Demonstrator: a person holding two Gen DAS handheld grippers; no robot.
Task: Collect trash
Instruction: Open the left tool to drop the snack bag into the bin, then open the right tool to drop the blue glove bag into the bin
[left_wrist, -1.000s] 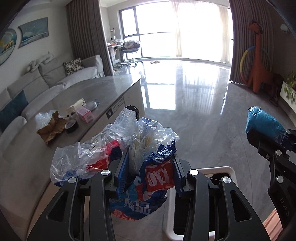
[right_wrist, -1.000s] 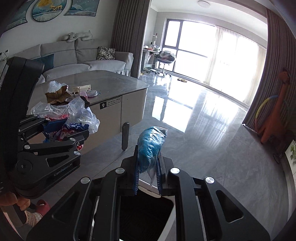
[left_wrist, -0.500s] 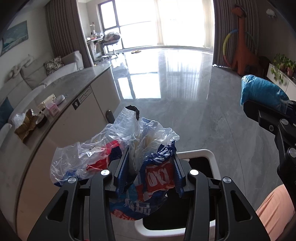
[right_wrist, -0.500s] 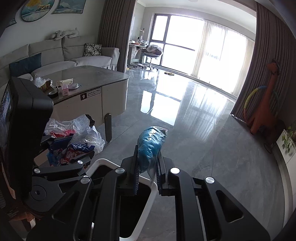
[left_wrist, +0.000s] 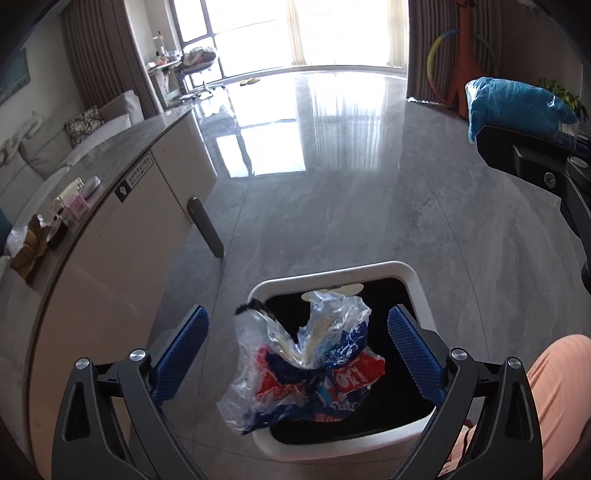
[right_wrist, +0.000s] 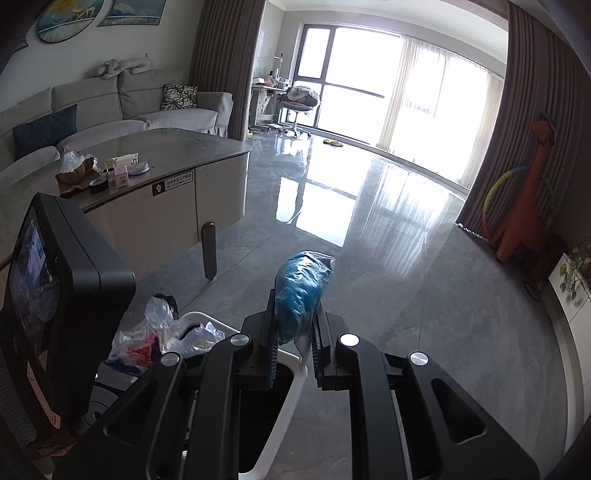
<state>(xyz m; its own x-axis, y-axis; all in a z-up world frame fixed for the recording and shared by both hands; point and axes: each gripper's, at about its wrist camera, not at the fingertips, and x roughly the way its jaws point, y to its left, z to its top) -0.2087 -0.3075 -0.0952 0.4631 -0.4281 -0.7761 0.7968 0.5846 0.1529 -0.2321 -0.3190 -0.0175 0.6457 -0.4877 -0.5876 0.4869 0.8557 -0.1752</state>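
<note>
The left gripper (left_wrist: 297, 339) has just spread its jaws wide, and the crumpled wrappers (left_wrist: 303, 365) between them touch neither blue pad, right over the white bin (left_wrist: 413, 277). At two o'clock, the right gripper (right_wrist: 293, 345) pinches a blue bag (right_wrist: 301, 291).

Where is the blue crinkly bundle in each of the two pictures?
Left wrist view: the blue bundle sits at the upper right edge, clamped in the right gripper.
Right wrist view: it stands just below centre, between the same gripper's fingers.
Shared landmark: the white trash bin underneath.
</note>
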